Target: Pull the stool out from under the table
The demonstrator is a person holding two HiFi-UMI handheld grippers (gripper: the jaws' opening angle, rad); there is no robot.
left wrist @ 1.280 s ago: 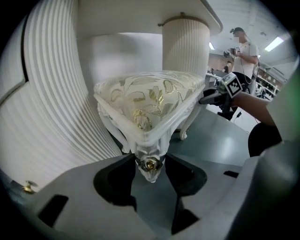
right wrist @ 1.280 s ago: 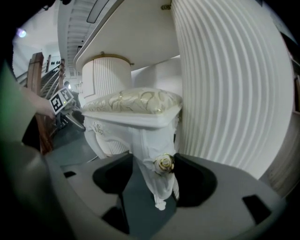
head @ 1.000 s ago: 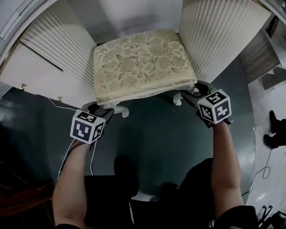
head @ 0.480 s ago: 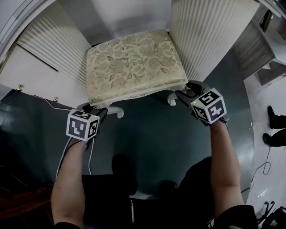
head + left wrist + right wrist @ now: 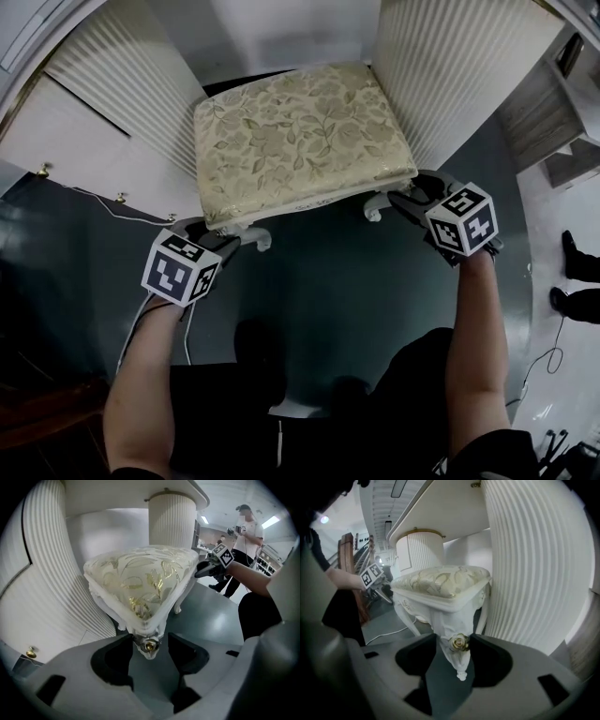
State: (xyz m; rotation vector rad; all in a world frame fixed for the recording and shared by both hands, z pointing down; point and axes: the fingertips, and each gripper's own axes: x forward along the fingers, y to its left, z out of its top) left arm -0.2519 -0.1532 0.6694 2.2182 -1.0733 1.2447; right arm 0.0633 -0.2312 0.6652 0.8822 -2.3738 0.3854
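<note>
Inside left gripper (image 5: 150, 646) and right gripper (image 5: 457, 648) jaws, stool (image 5: 300, 141) front legs.

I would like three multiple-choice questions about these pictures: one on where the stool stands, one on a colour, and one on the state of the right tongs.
1. The stool stands:
A) between two ribbed white panels
B) on top of the table
C) upside down on the floor

2. Its cushion is:
A) plain red
B) cream with a leaf pattern
C) black

3. The right tongs are:
A) wide open and empty
B) shut on a cable
C) shut on a front leg of the stool

Answers:
1 A, the head view shows a panel on each side.
2 B, every view shows the pale leafy fabric.
3 C, the right gripper view shows both jaws against the leg.
</note>
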